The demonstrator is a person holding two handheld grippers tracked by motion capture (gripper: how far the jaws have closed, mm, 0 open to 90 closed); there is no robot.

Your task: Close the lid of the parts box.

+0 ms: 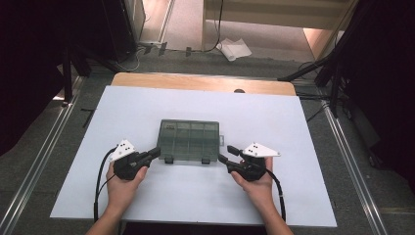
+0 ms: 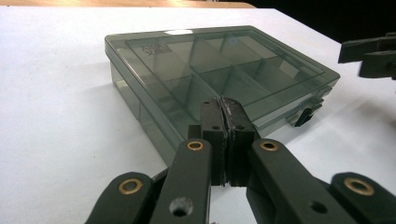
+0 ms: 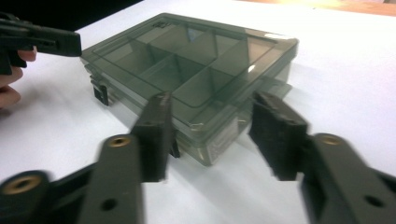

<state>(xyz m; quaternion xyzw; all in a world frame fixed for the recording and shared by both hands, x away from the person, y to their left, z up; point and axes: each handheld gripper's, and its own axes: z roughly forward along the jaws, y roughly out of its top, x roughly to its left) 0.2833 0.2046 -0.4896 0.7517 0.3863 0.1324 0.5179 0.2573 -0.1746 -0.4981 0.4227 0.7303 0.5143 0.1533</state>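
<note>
A smoky transparent compartment box lies closed in the middle of the white table cover, its two black latches facing the person. My left gripper sits at the box's near left corner, its jaws pressed together with nothing between them. My right gripper is at the near right corner with its jaws apart; that corner of the box shows between them, and the pads stand clear of it. The box has several empty compartments. One latch shows on its front wall.
The white cover lies over a wooden table whose far edge shows. Metal rails run along the floor on both sides. Crumpled paper lies on the floor beyond, and dark stands flank the table.
</note>
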